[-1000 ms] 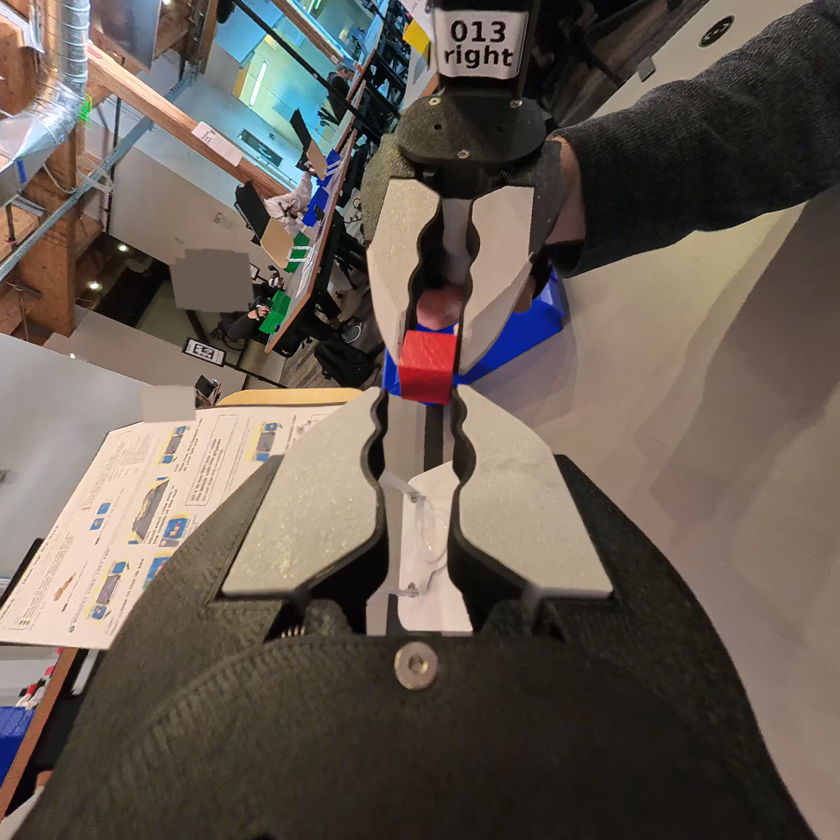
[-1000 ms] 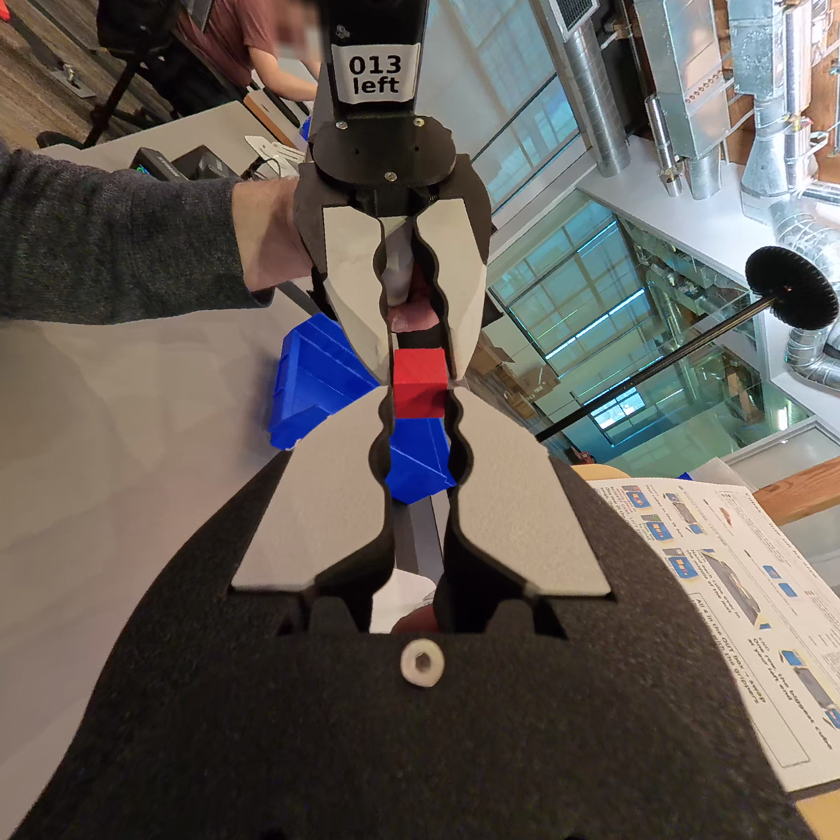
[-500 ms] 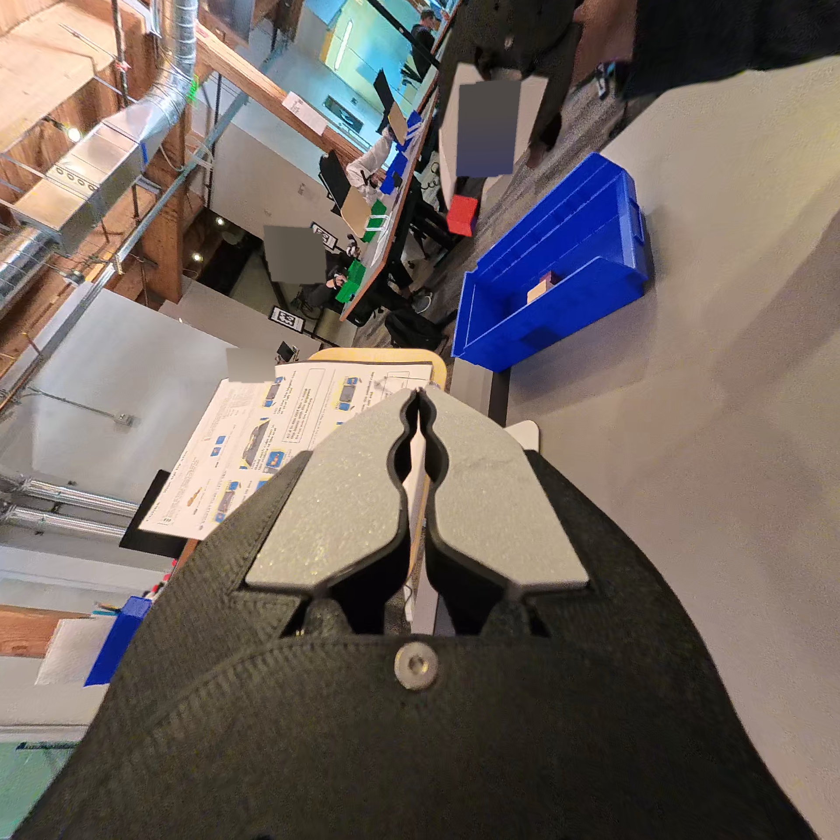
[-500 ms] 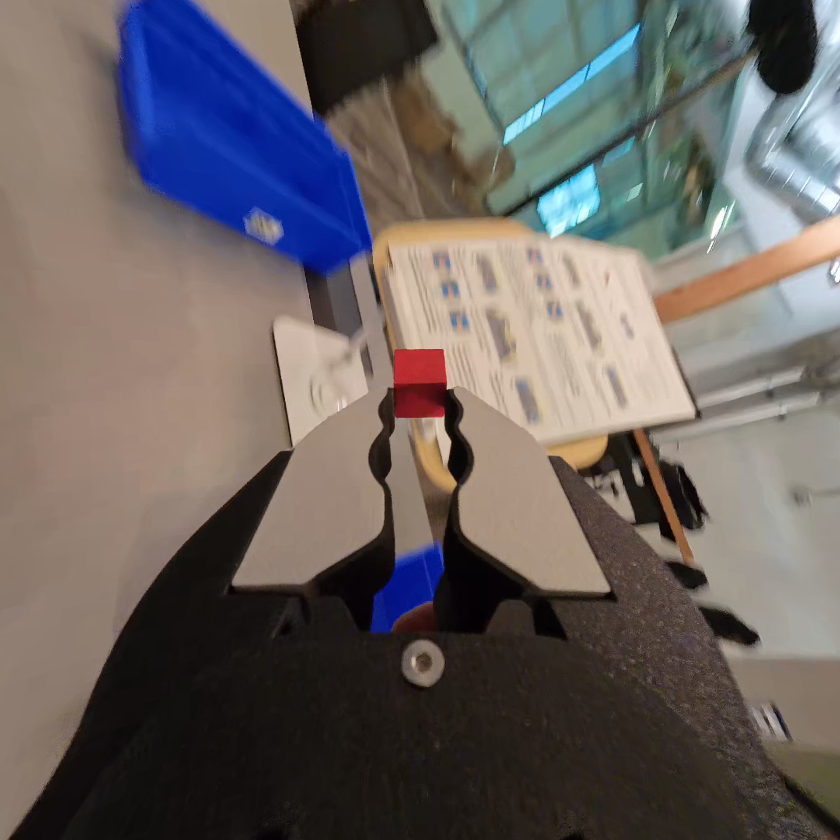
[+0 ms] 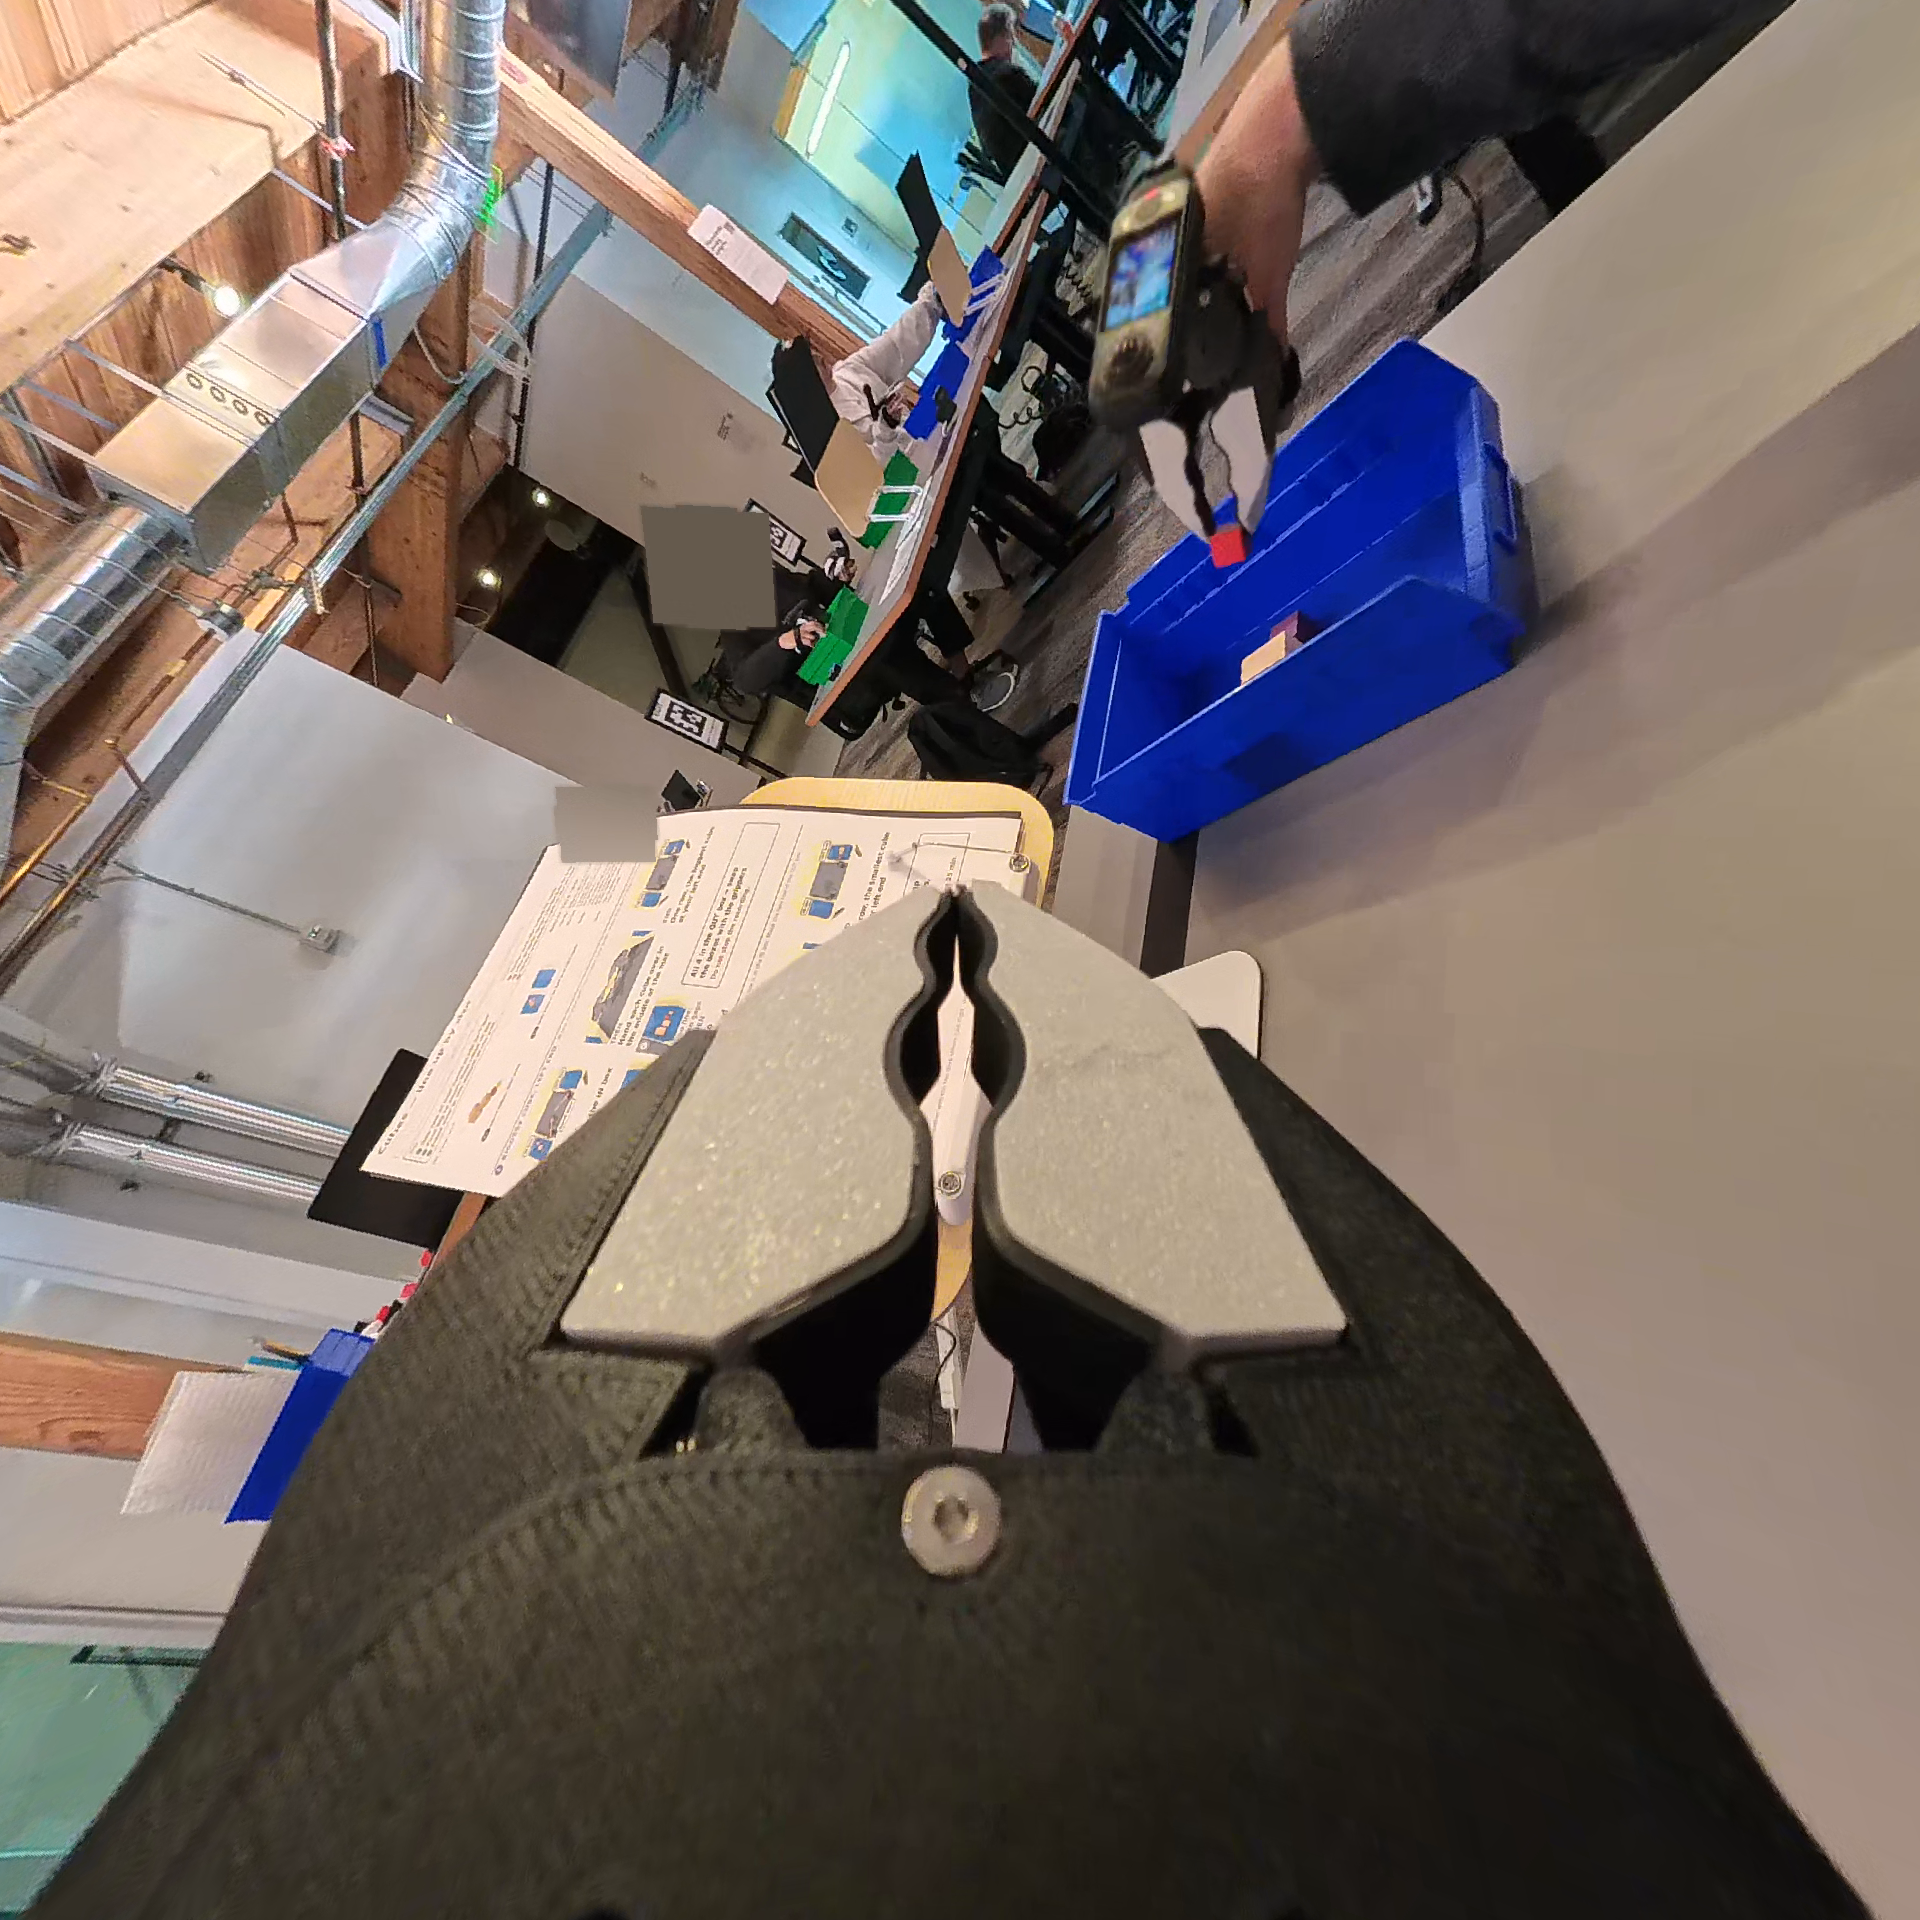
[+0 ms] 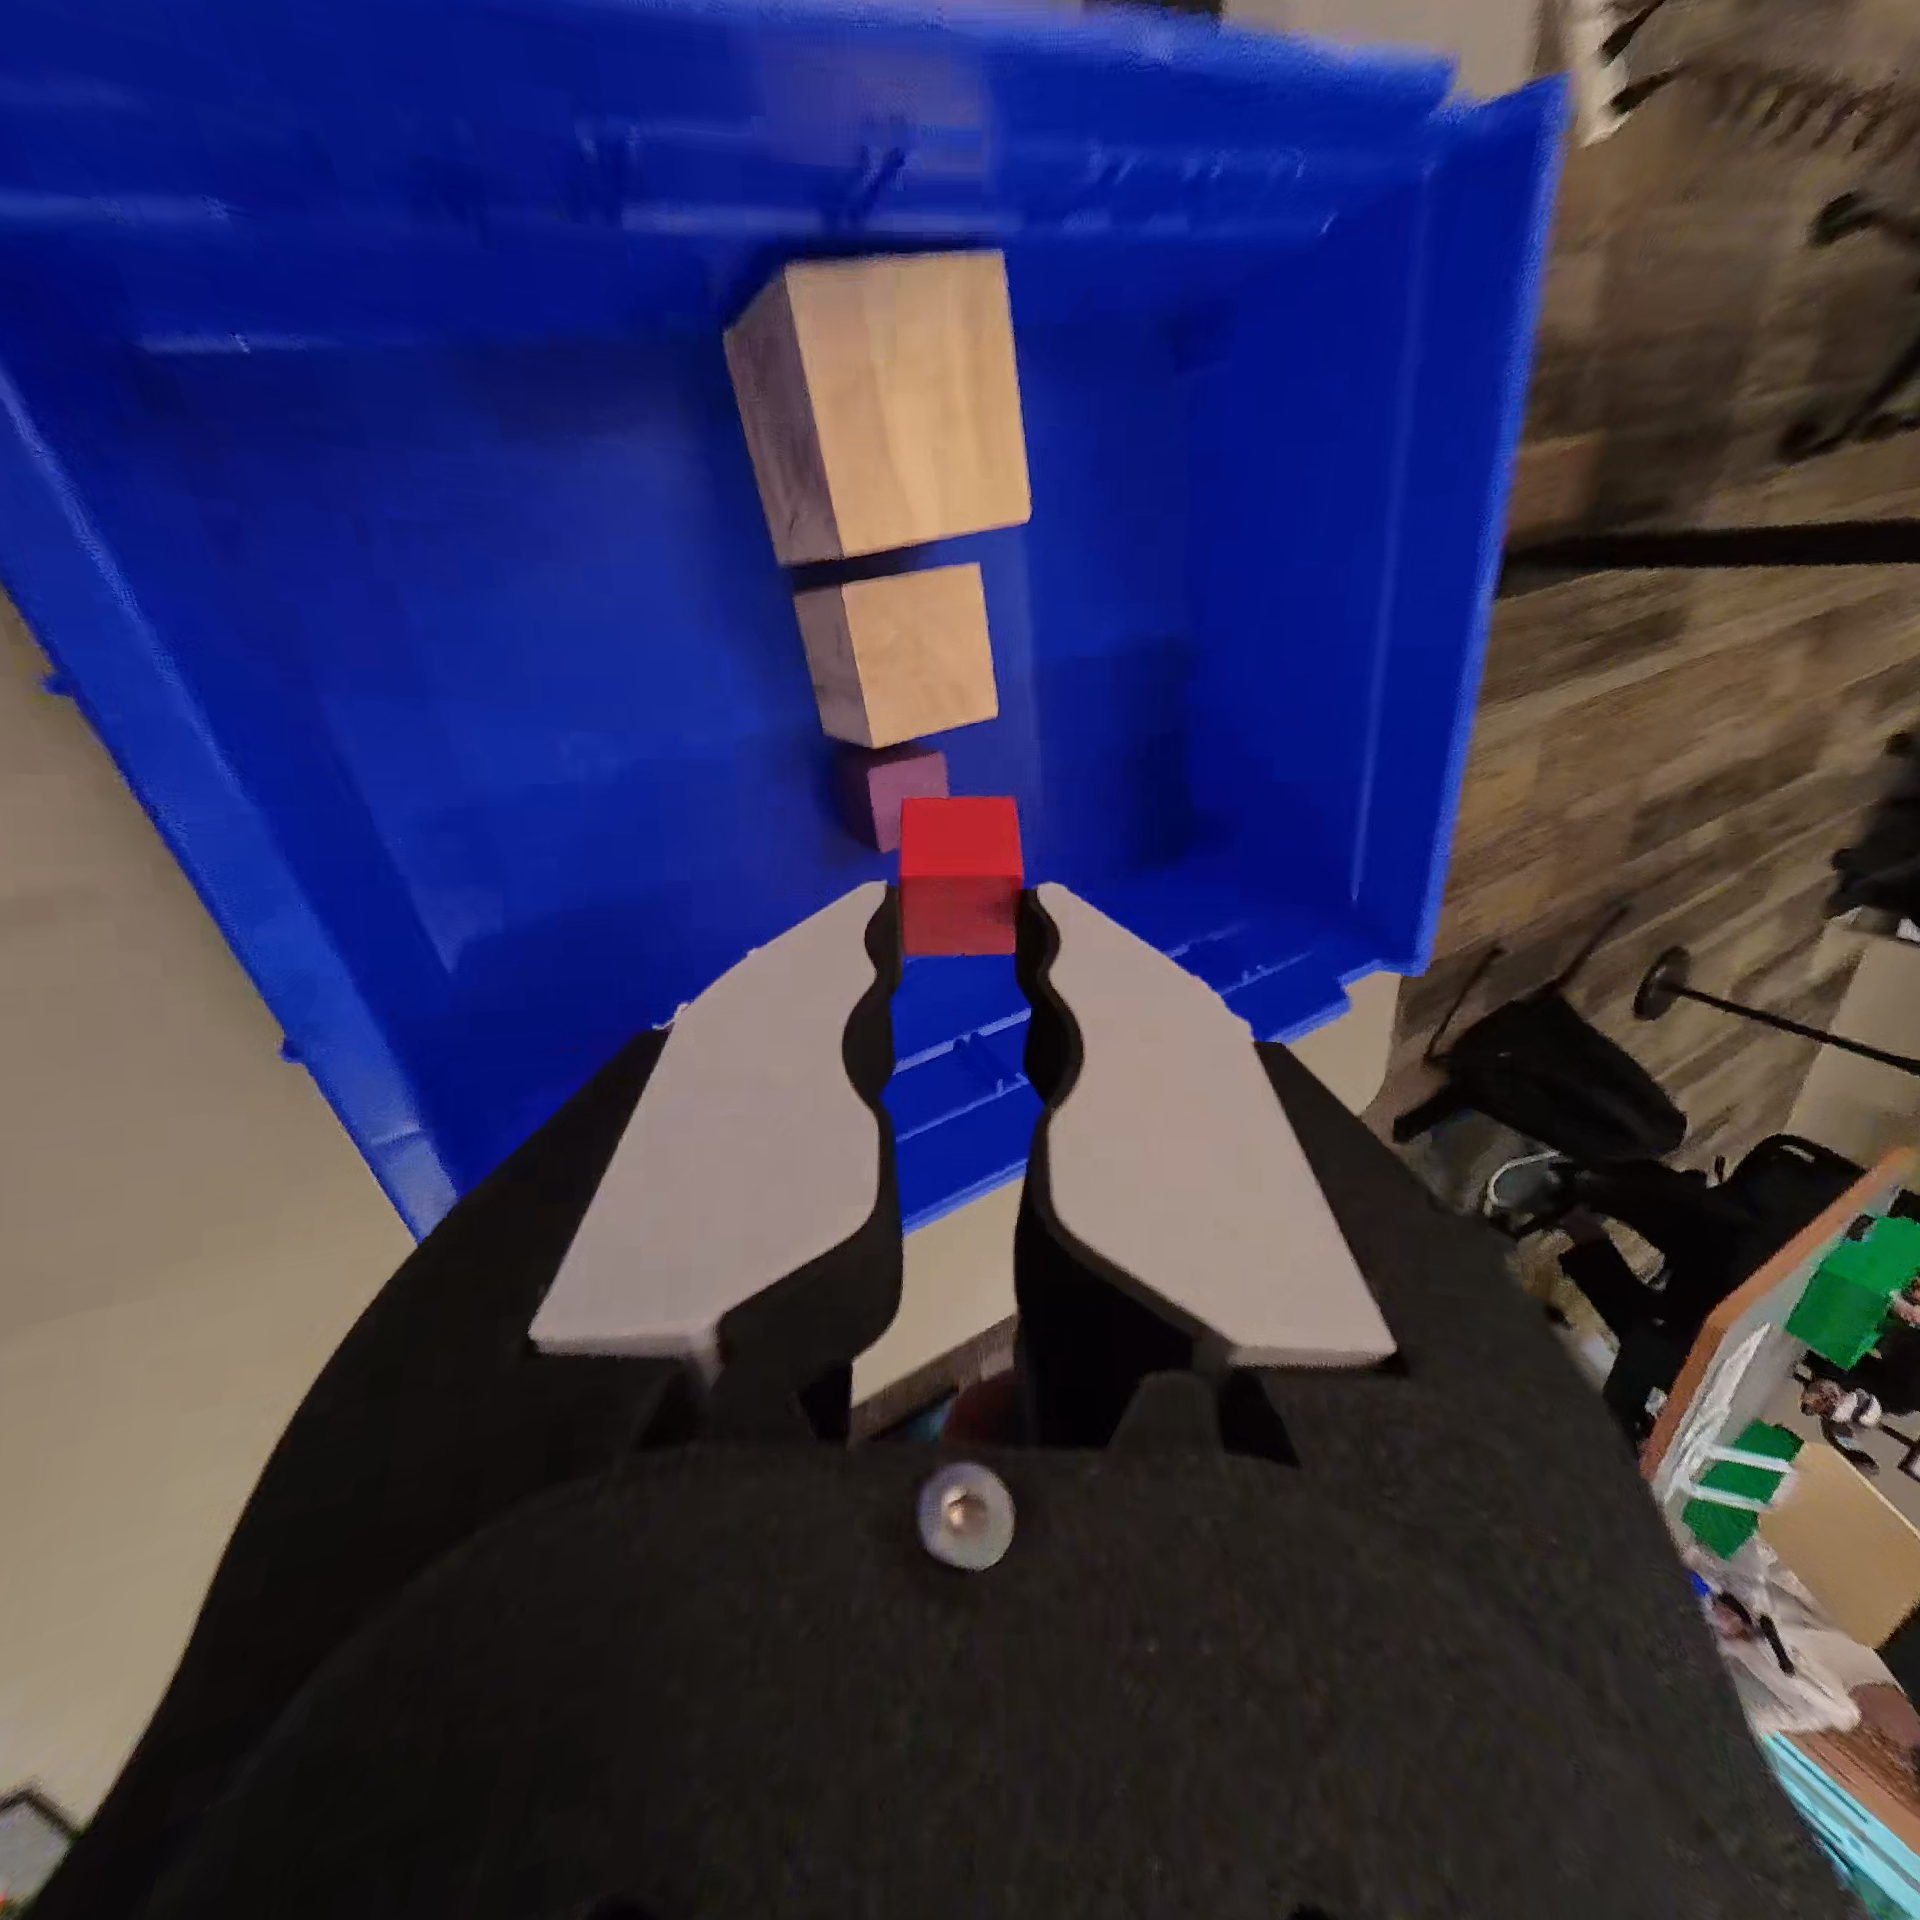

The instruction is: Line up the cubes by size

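My right gripper (image 6: 961, 894) is shut on a small red cube (image 6: 958, 868) and holds it over the blue bin (image 6: 416, 623). In the bin a large wooden cube (image 6: 894, 400), a smaller wooden cube (image 6: 904, 649) and a small purple cube (image 6: 894, 790) lie in a row; the red cube is just in front of the purple one. My left gripper (image 5: 954, 902) is shut with nothing between its fingers, above the grey table, away from the bin. In the left wrist view the right gripper (image 5: 1210, 468) holds the red cube (image 5: 1228, 544) above the bin (image 5: 1351, 665).
An instruction sheet (image 5: 665, 997) lies on a round wooden board beyond the table's edge. A white flat piece (image 5: 1221, 992) sits at the table edge. Other desks and people are far behind. The grey table (image 5: 1610, 1143) spreads to the right of my left gripper. My hands' fingertips stand some 50 cm from each other.
The left gripper let go of the red cube, drew back and closed empty. The right gripper kept the cube and swung it over the blue bin, next to the purple cube.
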Action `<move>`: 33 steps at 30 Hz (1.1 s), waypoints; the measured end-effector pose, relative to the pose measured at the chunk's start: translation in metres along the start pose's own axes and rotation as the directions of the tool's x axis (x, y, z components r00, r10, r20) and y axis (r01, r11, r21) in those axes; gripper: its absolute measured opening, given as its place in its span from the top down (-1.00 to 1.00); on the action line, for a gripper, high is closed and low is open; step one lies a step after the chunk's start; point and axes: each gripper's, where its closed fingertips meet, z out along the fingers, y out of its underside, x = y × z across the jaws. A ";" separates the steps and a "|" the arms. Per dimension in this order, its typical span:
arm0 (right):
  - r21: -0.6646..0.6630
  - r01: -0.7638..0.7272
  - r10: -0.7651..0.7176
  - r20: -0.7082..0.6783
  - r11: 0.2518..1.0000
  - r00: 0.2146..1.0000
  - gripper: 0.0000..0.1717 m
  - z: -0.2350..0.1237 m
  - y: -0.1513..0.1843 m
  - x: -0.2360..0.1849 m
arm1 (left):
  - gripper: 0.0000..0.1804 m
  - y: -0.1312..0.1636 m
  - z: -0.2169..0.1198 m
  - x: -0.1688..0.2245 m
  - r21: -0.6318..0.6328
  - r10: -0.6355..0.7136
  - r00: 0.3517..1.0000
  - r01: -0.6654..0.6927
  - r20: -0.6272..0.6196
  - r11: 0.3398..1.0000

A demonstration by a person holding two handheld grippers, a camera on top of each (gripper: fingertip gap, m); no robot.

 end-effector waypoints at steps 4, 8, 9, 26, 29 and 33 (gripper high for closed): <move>-0.139 0.058 -0.048 0.076 0.989 0.996 0.76 0.026 0.013 -0.002 | 1.00 0.005 0.002 0.000 -0.019 0.001 1.000 -0.001 -0.002 1.000; -0.259 0.099 -0.062 0.150 0.961 0.987 0.76 0.044 0.030 -0.003 | 1.00 0.004 0.000 0.000 -0.014 0.001 1.000 -0.001 0.000 1.000; -0.280 0.108 -0.062 0.169 0.954 0.984 0.76 0.048 0.033 -0.004 | 1.00 0.003 0.000 0.000 -0.010 0.001 1.000 -0.001 -0.001 1.000; -0.420 0.202 -0.062 0.323 0.884 0.944 0.76 0.087 0.057 -0.014 | 1.00 0.007 -0.001 -0.001 -0.017 0.000 1.000 0.000 -0.004 1.000; -0.438 0.212 -0.057 0.341 0.874 0.938 0.76 0.091 0.062 -0.015 | 1.00 0.007 -0.001 0.000 -0.020 0.001 1.000 -0.001 -0.006 1.000; -0.452 0.222 -0.052 0.357 0.864 0.933 0.76 0.097 0.066 -0.017 | 1.00 0.008 0.000 0.001 -0.022 0.000 1.000 -0.001 -0.010 1.000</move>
